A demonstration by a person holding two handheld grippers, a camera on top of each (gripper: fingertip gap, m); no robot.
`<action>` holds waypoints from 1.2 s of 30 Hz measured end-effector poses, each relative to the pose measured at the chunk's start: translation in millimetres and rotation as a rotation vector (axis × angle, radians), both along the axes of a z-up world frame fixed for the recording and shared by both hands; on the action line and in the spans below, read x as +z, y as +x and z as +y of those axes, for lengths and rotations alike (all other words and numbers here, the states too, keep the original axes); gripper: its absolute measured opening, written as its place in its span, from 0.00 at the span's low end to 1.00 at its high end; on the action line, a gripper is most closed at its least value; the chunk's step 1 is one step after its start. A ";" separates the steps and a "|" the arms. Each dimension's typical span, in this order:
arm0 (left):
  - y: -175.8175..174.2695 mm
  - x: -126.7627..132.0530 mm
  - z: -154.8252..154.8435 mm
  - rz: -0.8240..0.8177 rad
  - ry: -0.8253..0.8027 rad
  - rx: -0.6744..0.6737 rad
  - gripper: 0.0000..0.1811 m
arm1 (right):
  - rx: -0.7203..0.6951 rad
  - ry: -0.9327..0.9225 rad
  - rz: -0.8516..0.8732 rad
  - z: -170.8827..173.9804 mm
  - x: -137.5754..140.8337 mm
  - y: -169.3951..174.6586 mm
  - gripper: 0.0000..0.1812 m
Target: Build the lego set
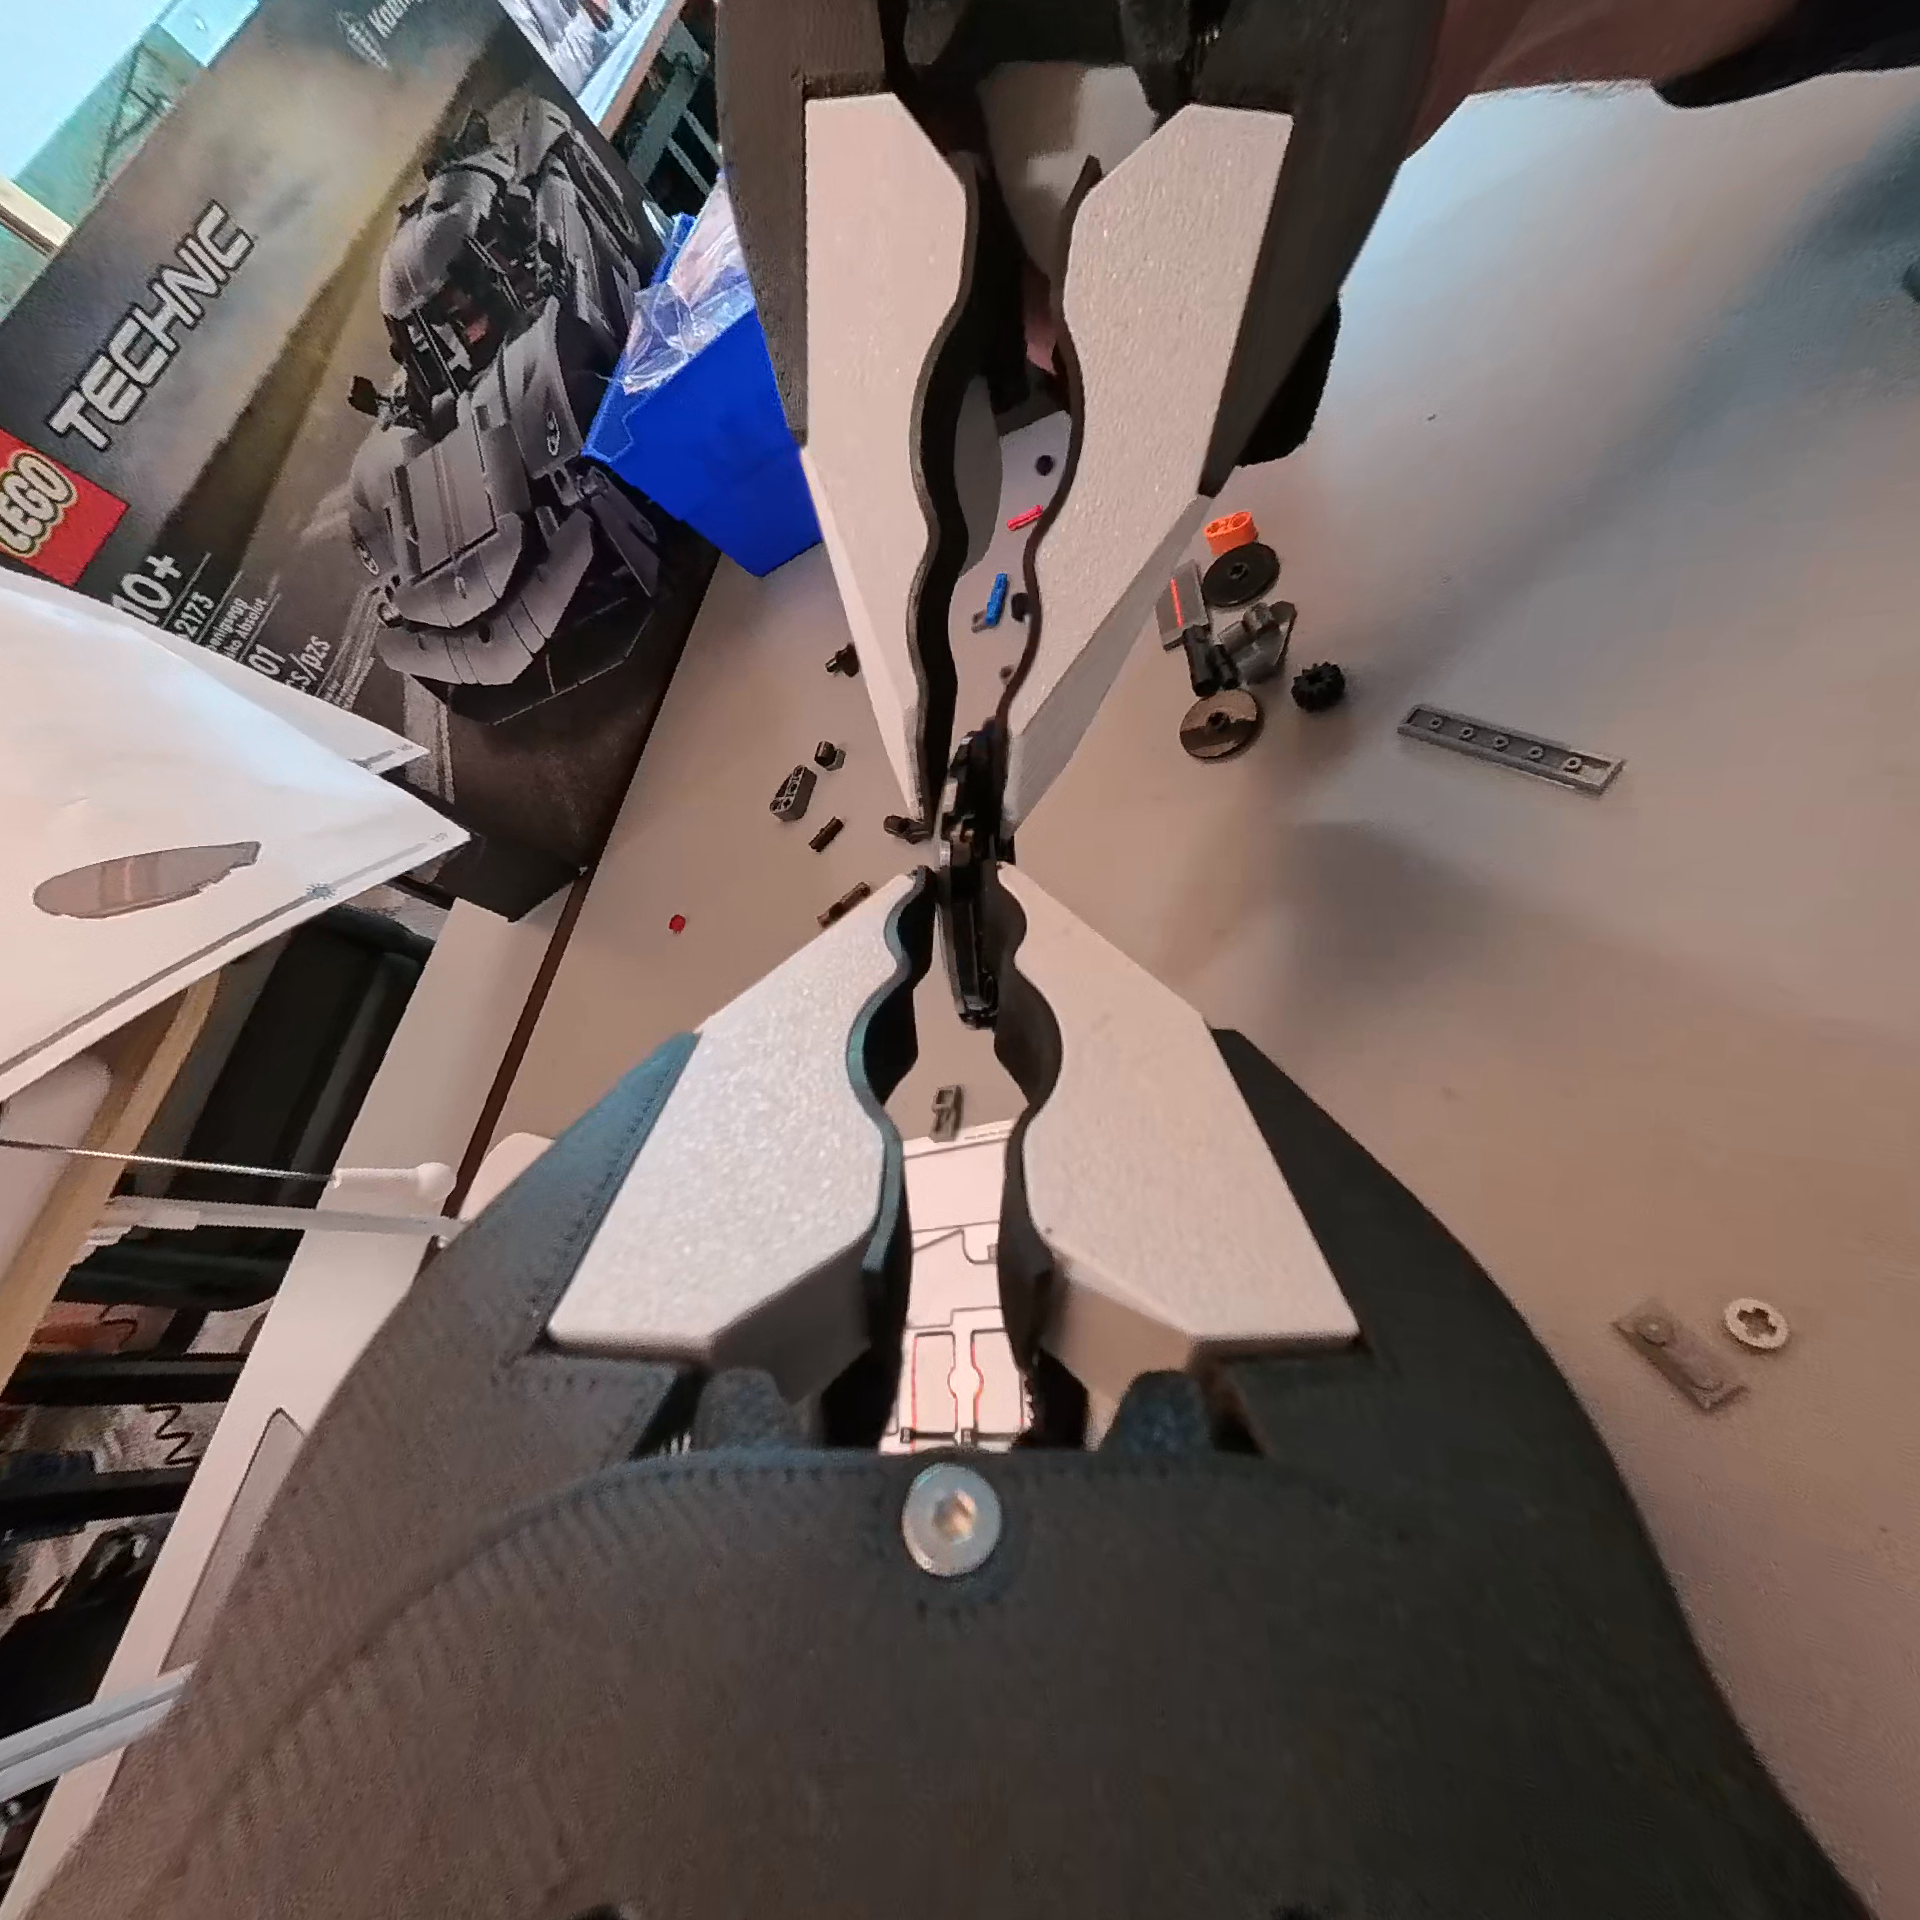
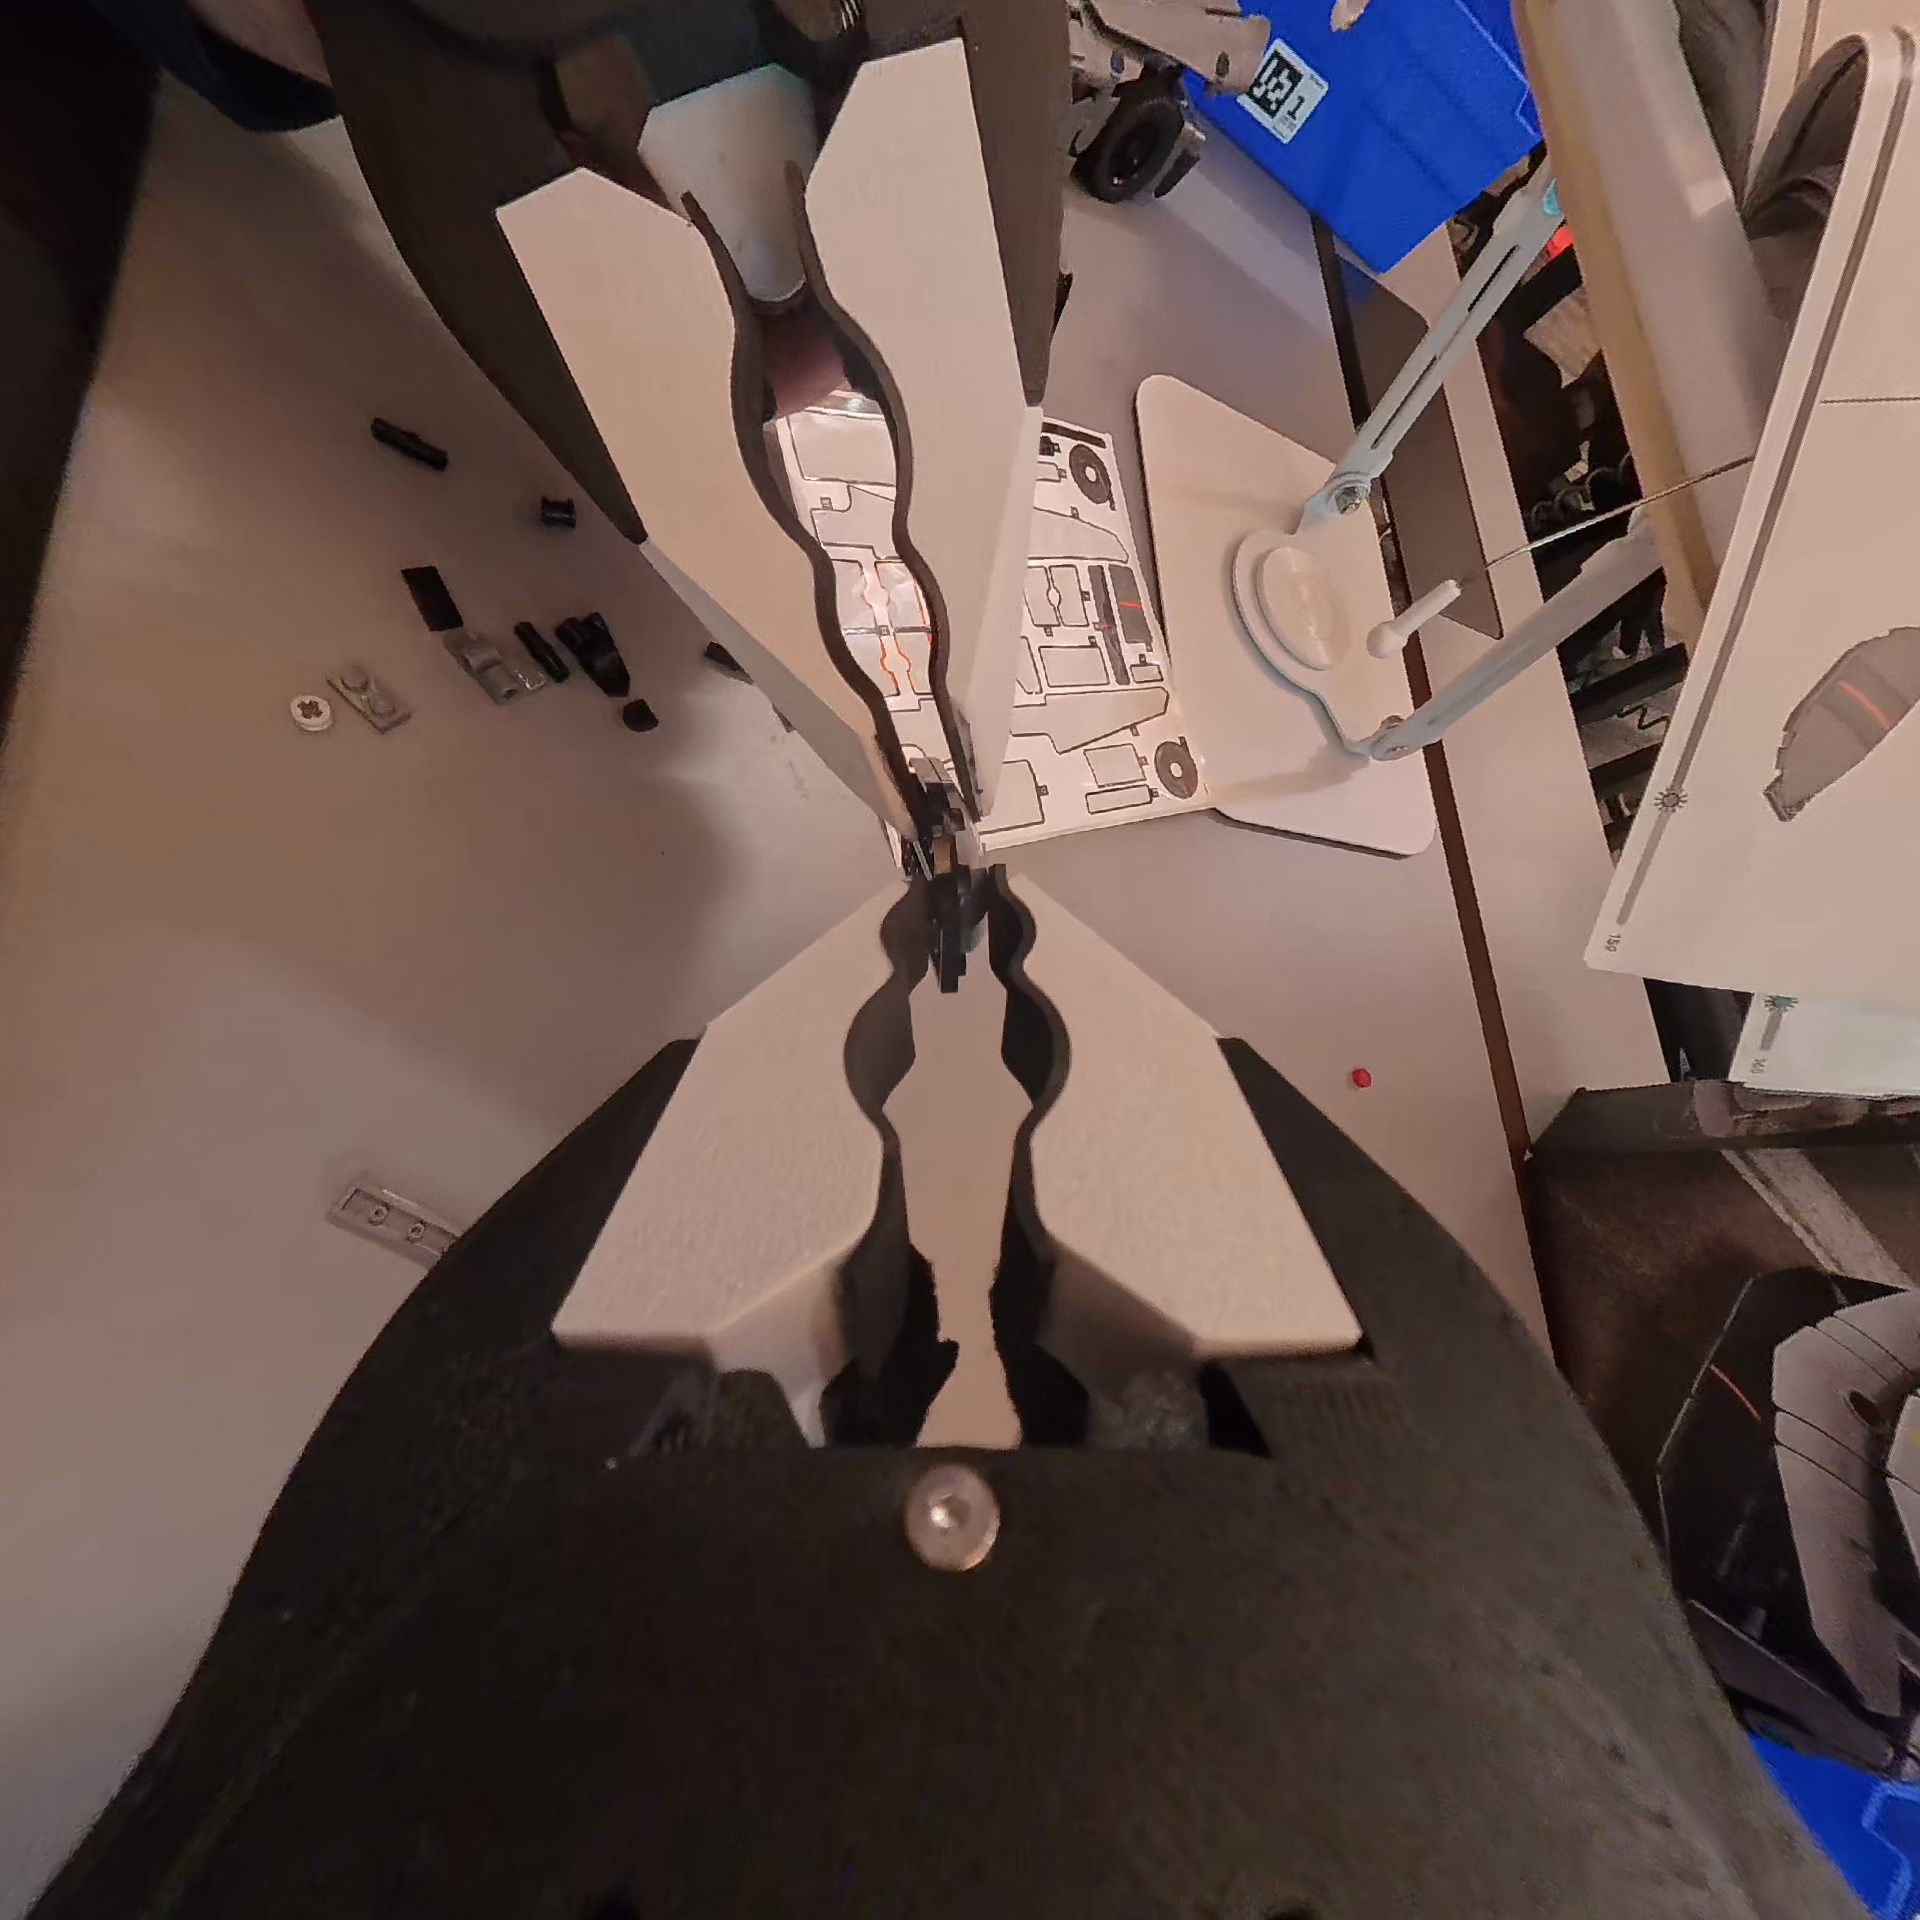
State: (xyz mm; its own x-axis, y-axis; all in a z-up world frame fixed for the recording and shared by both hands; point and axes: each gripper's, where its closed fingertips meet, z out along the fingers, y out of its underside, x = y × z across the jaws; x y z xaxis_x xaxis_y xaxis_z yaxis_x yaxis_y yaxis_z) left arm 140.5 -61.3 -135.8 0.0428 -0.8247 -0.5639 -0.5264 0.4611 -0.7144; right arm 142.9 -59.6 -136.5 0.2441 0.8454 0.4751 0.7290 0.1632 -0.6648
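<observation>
Fingers (image 1: pixel 790 1122) of left gripper (image 1: pixel 961 940) drawn narrow, tips pinched on lower end of small black lego assembly (image 1: pixel 971 883). Opposite, right gripper (image 1: pixel 966 769) reaching in tip to tip, likewise narrow and clamped on upper end of same black piece, held above white table (image 1: pixel 1558 1039).

In right wrist view, same meeting: right gripper (image 2: pixel 951 925) at bottom, left gripper (image 2: pixel 930 790) coming from above, black assembly (image 2: pixel 945 883) gripped between both pairs of tips.

Loose parts spread on table: long grey plate with holes (image 1: pixel 1512 750), black discs and small gear beside an orange connector (image 1: pixel 1233 530), a blue pin (image 1: pixel 997 597), a tiny red stud (image 1: pixel 677 923), several black pins (image 1: pixel 821 795), a short grey plate (image 1: pixel 1678 1351) just beside a white round piece (image 1: pixel 1756 1325).

Lego box (image 1: pixel 343 436) lying at left, blue bin (image 1: pixel 707 457) touching its far edge. Sticker sheet (image 2: pixel 1091 644) flat on table under left gripper, near white stand base (image 2: pixel 1278 623). Open instruction booklet (image 2: pixel 1787 623) propped at right edge.
</observation>
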 end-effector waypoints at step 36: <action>-5.8 -38.0 7.6 0.181 -0.011 0.027 0.03 | -0.011 -0.142 0.024 3.1 -18.9 14.5 0.01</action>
